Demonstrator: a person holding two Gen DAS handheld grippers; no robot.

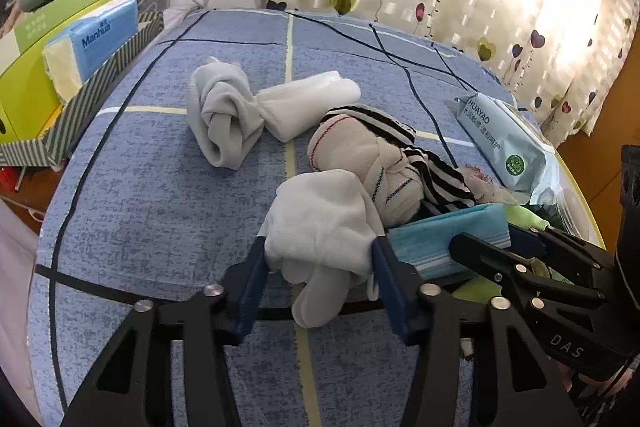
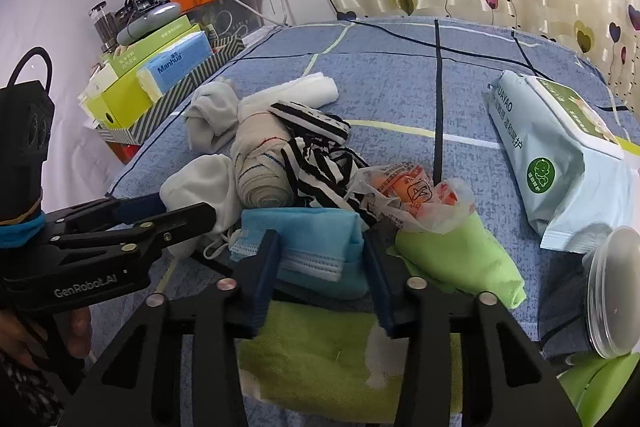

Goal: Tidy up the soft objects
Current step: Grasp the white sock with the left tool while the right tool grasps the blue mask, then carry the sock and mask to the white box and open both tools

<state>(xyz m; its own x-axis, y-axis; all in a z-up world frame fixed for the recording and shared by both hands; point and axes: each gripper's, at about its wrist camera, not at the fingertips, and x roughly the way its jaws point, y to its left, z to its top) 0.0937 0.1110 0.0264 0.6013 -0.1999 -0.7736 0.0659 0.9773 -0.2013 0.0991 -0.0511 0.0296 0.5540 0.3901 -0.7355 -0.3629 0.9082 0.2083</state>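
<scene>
My left gripper point(image 1: 320, 259) is shut on a white sock point(image 1: 324, 227), held just above the blue bed cover; the sock hangs down between the fingers. It also shows in the right wrist view point(image 2: 200, 183). My right gripper point(image 2: 320, 247) is shut on a folded blue face mask point(image 2: 308, 239), seen also in the left wrist view point(image 1: 440, 239). A beige rolled sock with black-striped cloth point(image 1: 372, 159) lies just beyond. A knotted grey sock point(image 1: 224, 111) and a white sock point(image 1: 308, 99) lie further back.
A wet-wipe pack point(image 2: 552, 155) lies right. A crumpled orange plastic bag point(image 2: 416, 195) sits on a green towel point(image 2: 460, 255). A clear lidded jar point(image 2: 612, 287) is at far right. Boxes and a tissue pack point(image 1: 104, 35) stand in a striped tray at left.
</scene>
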